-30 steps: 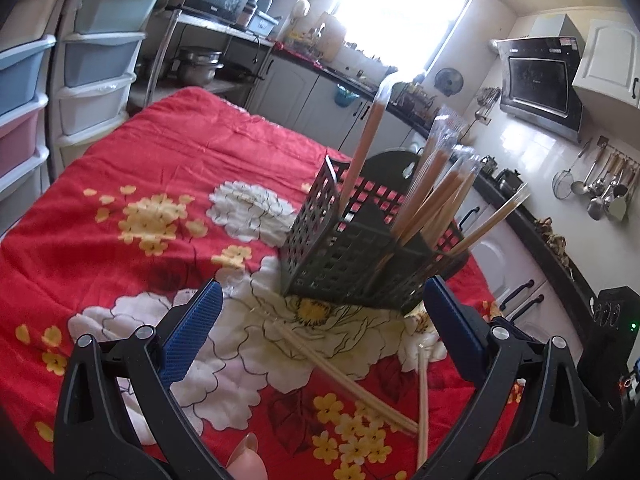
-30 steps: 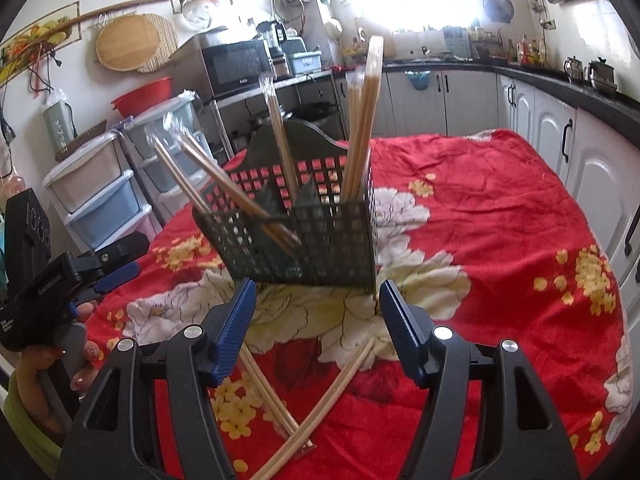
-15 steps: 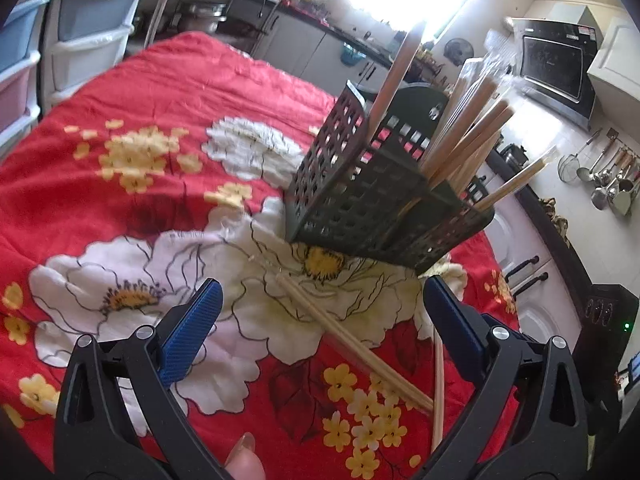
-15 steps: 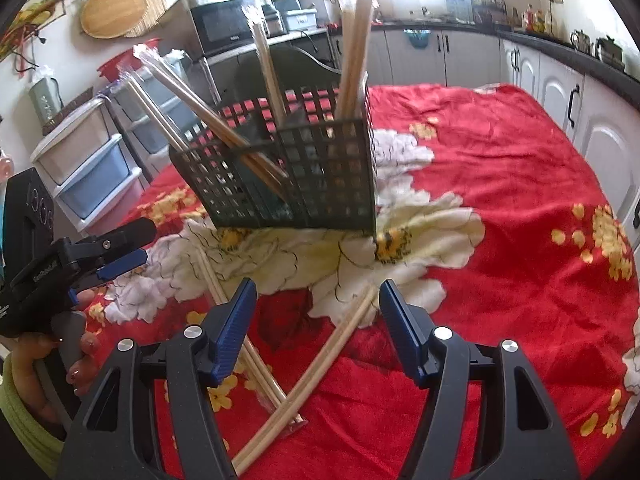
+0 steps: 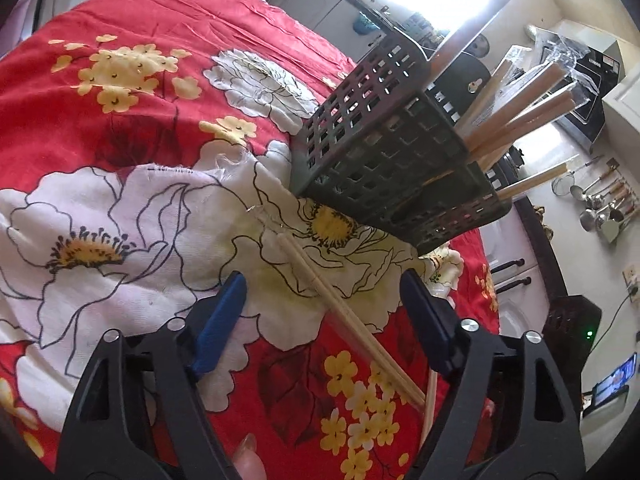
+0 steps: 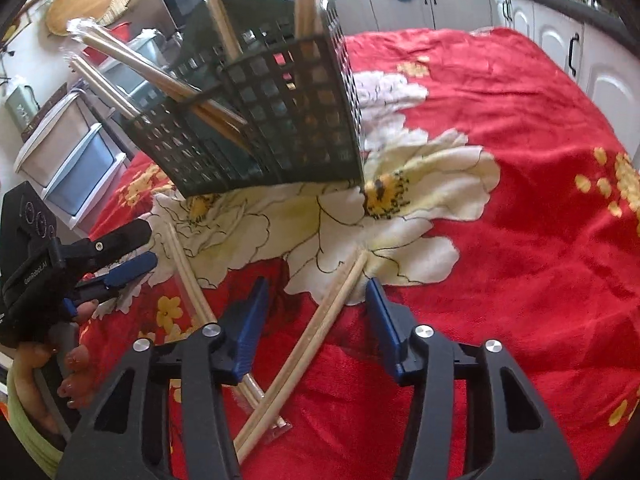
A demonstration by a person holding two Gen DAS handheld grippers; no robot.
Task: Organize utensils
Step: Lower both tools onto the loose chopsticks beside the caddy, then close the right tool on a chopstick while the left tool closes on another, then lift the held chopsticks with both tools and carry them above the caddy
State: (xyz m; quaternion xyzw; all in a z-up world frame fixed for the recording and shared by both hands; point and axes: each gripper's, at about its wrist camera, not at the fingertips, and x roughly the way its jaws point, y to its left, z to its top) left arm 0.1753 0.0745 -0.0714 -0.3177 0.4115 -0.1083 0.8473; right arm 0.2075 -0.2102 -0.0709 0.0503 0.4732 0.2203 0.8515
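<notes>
Red floral cloth on bench [image 5: 168, 12]; both tools just narrowing, spread, nothing pinched: left tool [image 5: 322, 304], right tool [image 6: 316, 314] straddle crossed chopstick pairs [image 6: 320, 320]. Risk: lifting one drags other.

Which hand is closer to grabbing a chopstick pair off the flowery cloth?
Probably the right. The right tool already straddles the bare chopsticks, which run between its open blue pads. The left tool has the wrapped chopsticks between its pads too, but crossing at more of a slant.

basket [image 5: 384, 152] on tablecloth [image 5: 120, 92] | two chopstick pairs [image 6: 320, 320] lying crossed before it
</notes>
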